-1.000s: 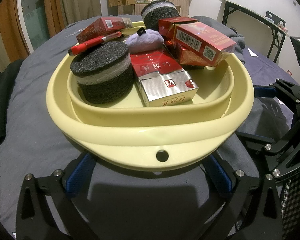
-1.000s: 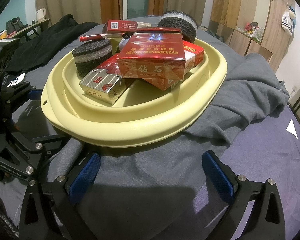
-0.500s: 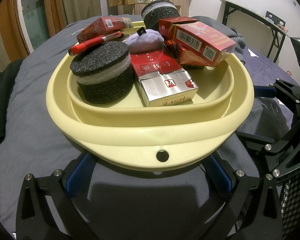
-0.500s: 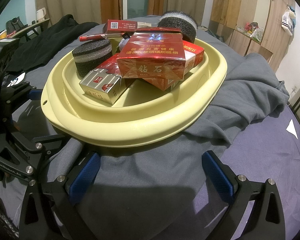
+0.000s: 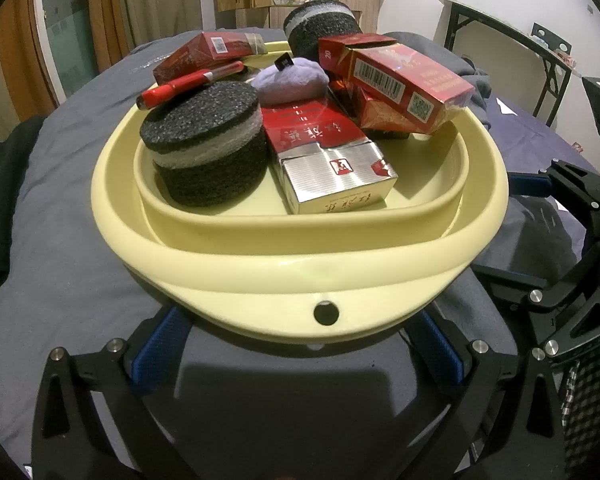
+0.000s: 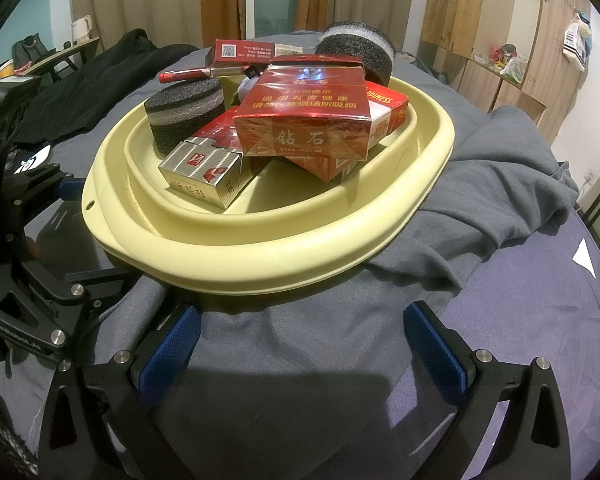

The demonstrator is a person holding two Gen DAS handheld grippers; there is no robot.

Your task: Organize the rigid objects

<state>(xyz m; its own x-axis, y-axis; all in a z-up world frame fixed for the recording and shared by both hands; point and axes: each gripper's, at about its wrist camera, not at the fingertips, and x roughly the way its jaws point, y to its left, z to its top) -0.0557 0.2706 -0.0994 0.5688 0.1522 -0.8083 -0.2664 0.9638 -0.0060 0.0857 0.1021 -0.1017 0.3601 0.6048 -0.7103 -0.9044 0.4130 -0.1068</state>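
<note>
A pale yellow basin (image 5: pixel 260 264) (image 6: pixel 268 252) sits on grey cloth. It holds two black-and-grey foam discs (image 5: pixel 204 144) (image 6: pixel 184 110), several red cigarette boxes (image 5: pixel 404 84) (image 6: pixel 304 120), a silver-ended box (image 5: pixel 332 176) (image 6: pixel 200 172), a red pen (image 5: pixel 188 86) (image 6: pixel 192 75) and a lilac pad (image 5: pixel 292 78). My left gripper (image 5: pixel 300 354) is open and empty, just short of the basin's near rim. My right gripper (image 6: pixel 300 344) is open and empty over the cloth in front of the basin.
Grey cloth (image 6: pixel 480 184) is bunched to the right of the basin on a blue-grey bed (image 6: pixel 540 292). Black clothing (image 6: pixel 92 68) lies at the left. Wooden cabinets (image 6: pixel 500 40) and a black-framed table (image 5: pixel 500 20) stand behind.
</note>
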